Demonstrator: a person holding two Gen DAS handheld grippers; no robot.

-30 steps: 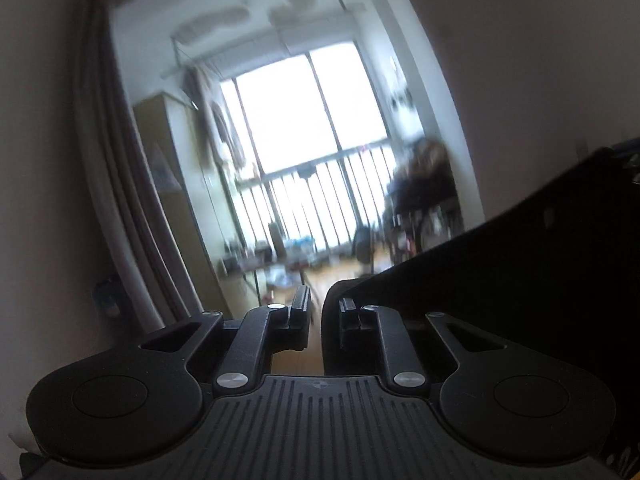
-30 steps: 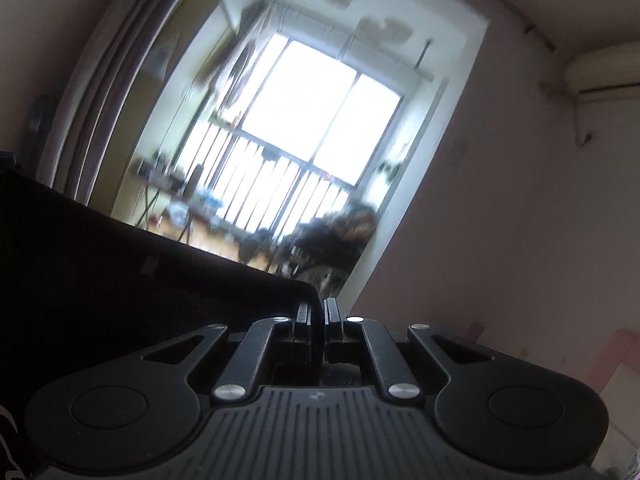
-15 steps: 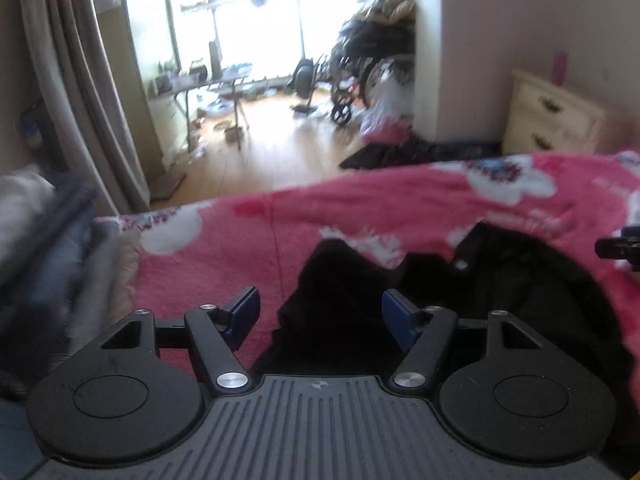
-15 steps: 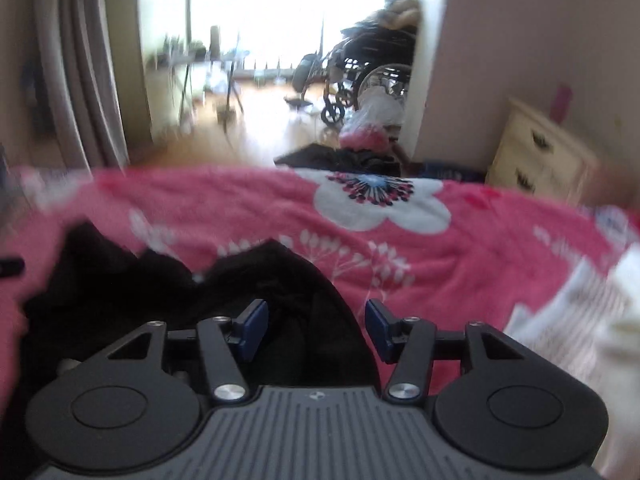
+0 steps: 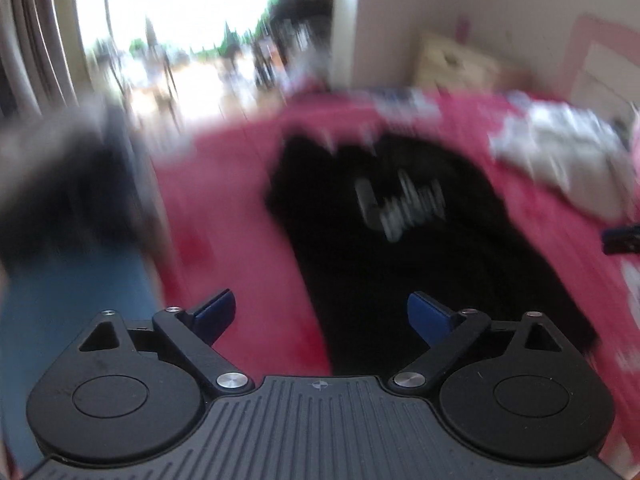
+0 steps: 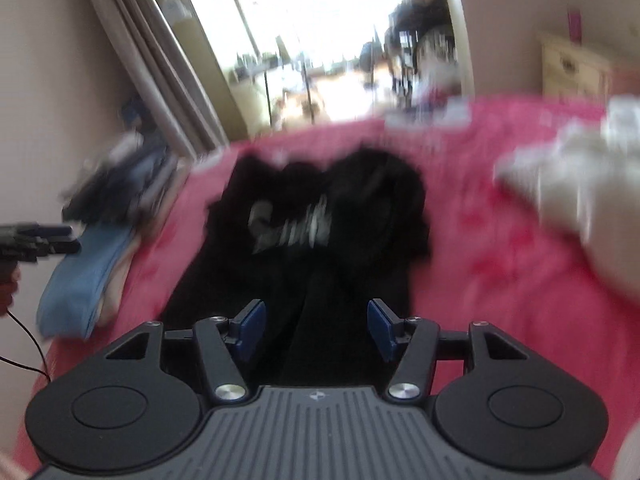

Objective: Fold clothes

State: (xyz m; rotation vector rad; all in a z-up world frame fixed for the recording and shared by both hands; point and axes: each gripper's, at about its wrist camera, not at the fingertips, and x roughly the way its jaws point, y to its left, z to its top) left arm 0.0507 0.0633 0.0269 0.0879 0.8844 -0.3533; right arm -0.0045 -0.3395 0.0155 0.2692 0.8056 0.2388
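A black garment with a white print (image 5: 400, 216) lies spread on the pink bedspread (image 5: 240, 240); it also shows in the right wrist view (image 6: 312, 216). My left gripper (image 5: 322, 314) is open and empty above the garment's near left edge. My right gripper (image 6: 316, 326) is open and empty above the garment's near end. Both views are blurred by motion. The left gripper's tip shows at the left edge of the right wrist view (image 6: 36, 236).
A stack of folded clothes, blue and dark (image 6: 92, 248), lies on the bed's left side; it also shows in the left wrist view (image 5: 76, 240). Pale clothes (image 6: 572, 192) lie on the right. A curtain (image 6: 160, 64), a bright doorway and a cream dresser (image 6: 576, 68) stand beyond.
A second ago both grippers were shut on the black garment, held up in the air. They let it go on the bed, opened, and have since pulled back and up.
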